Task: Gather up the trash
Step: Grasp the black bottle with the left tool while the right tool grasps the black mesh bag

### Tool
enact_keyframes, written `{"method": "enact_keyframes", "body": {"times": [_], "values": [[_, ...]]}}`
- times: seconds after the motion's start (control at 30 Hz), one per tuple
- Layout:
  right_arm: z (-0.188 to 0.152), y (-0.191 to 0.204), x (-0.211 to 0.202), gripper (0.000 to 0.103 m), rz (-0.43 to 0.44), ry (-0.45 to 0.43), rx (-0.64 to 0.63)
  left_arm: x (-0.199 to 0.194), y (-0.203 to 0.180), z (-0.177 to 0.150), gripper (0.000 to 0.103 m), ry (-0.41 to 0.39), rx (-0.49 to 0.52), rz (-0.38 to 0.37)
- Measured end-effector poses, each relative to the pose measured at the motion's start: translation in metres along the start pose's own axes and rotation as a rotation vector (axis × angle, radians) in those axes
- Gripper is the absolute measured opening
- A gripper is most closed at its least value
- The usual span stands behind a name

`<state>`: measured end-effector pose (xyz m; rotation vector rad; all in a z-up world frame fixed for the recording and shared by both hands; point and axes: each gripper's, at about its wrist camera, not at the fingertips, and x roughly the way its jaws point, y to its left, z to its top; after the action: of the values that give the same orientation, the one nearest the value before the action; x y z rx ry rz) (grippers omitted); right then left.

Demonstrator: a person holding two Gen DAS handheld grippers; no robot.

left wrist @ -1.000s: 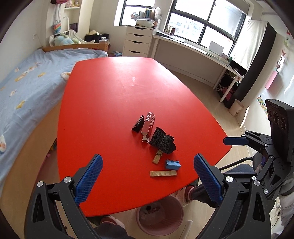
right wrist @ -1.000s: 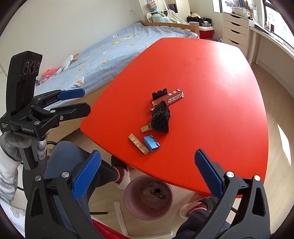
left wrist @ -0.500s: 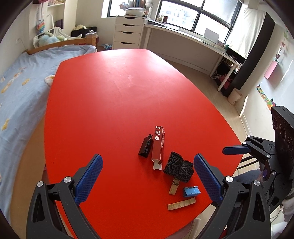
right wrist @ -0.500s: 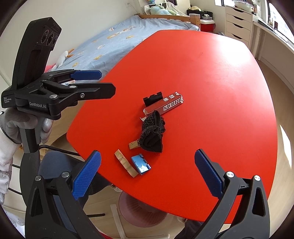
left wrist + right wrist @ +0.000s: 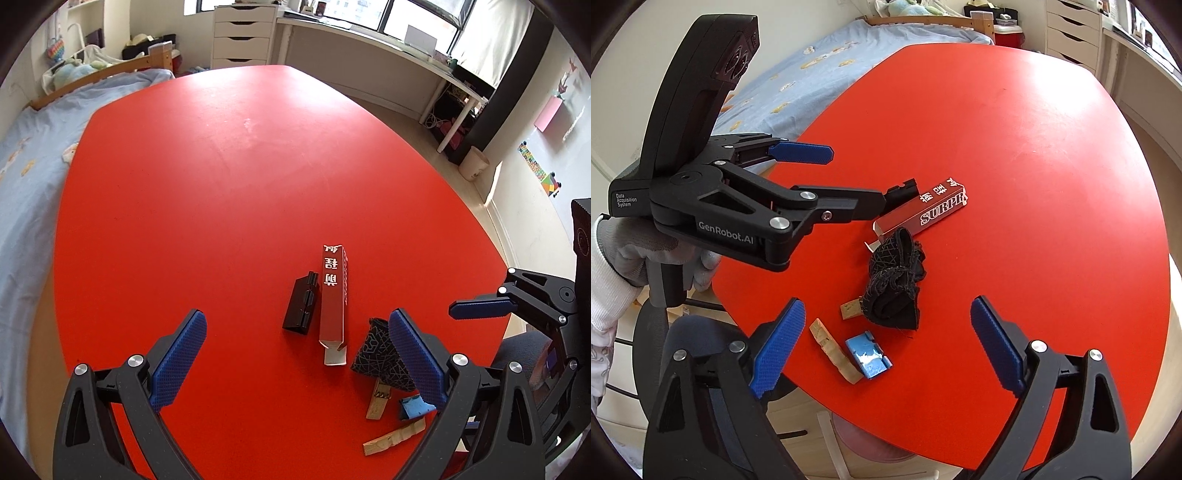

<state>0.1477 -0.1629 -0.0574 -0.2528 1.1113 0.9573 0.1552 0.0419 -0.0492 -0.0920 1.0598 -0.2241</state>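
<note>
The left hand-held gripper [image 5: 295, 350] gapes empty over the red worktop [image 5: 221, 184]; the red carton [image 5: 334, 302] lies at 12 o'clock, long axis running 12 to 6, open flap nearest. The right hand-held gripper [image 5: 886, 343], wide and empty, has just been narrowing; carton [image 5: 923, 214] at 12, long axis 2 to 8.

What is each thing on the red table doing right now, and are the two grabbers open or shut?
left gripper: open, empty, over the table.
right gripper: open, jaws just closing a little, nothing pinched.
red box: lying flat, end flap open.
black box: lying beside the red box.
black cloth: crumpled.
blue packet: torn open.
wooden clip: lying flat.
</note>
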Motion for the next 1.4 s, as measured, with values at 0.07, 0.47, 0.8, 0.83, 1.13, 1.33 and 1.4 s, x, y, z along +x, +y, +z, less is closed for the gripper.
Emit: {"method": "enact_keyframes", "body": {"times": [0.07,0.47,0.8,0.83,1.13,1.33,1.4], "values": [[0.002,-0.001,0.003,0.086,0.006,0.002,0.004,0.004,0.002,-0.001,0.094,0.005,-0.002,-0.003],[0.006,-0.004,0.021,0.063,0.015,0.028,0.012,0.021,0.008,-0.006,0.055,0.046,-0.006,-0.031],[0.009,-0.007,0.022,0.04,0.01,0.03,0.017,0.023,-0.001,-0.008,0.023,0.057,0.019,-0.051],[0.009,-0.007,0.022,0.036,0.008,0.03,0.017,0.022,-0.002,-0.008,0.017,0.057,0.019,-0.051],[0.007,-0.006,0.019,0.029,0.001,0.012,0.007,0.018,-0.003,-0.007,0.007,0.041,0.017,-0.036],[0.006,-0.004,0.013,0.028,-0.011,-0.013,0.005,0.009,-0.005,-0.008,0.007,0.016,0.007,-0.023],[0.007,-0.003,0.009,0.028,-0.017,-0.023,0.004,0.004,-0.006,-0.008,0.007,0.007,0.0,-0.019]]}}
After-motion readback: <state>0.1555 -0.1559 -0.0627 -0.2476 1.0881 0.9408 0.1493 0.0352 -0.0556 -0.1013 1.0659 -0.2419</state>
